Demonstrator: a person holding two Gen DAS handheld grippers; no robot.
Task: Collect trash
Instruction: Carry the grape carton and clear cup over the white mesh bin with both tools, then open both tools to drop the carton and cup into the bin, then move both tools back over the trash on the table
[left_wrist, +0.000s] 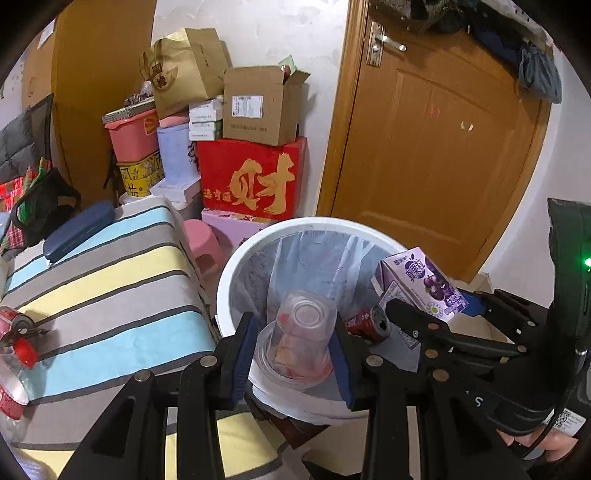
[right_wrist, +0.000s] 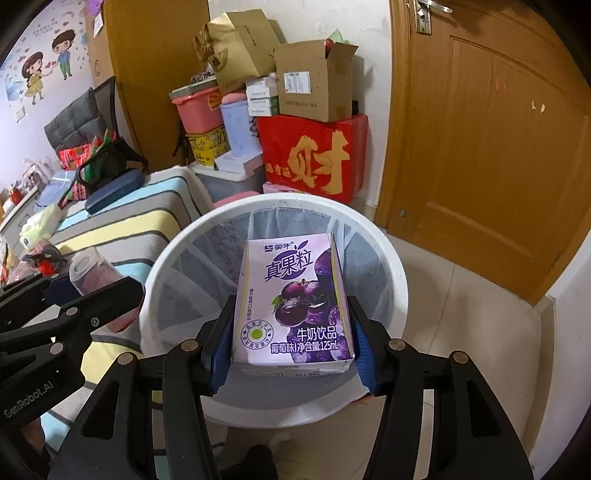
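Trash for this moment is in hand on both sides, and both pieces hang over the round white plastic bin (right_wrist: 399, 291) lined with a thin clear bag, which stands on the pale tiled floor between the wooden door (left_wrist: 436, 147) and the striped blue, yellow and grey cloth (left_wrist: 110, 280) covering the surface beside it. A crushed red drink can (left_wrist: 365, 322) already lies inside the bin.

Next in size: the purple grape milk-drink carton (right_wrist: 291, 299), a small rectangular paper box. The right gripper (right_wrist: 291, 350) has its blue pads clamped on the carton's two narrow side faces near its lower end, printed front facing up. Judgement: light, fairly stiff if full, soft and crushable if drained; the glossy coating could slip, so the flat sides are the sensible place to hold.

Smaller: the stacked clear plastic cups (left_wrist: 301, 336), nested with pinkish residue inside. The left gripper (left_wrist: 295, 350) pinches them across the round wall, jaws closed on the stack. Judgement: very light, thin-walled, springy; a hard squeeze would buckle them, and the curved smooth wall may rotate in the pads. A grip near the rim, where the plastic is stiffest, looks safest.

Both items appear ready to drop into the bin.
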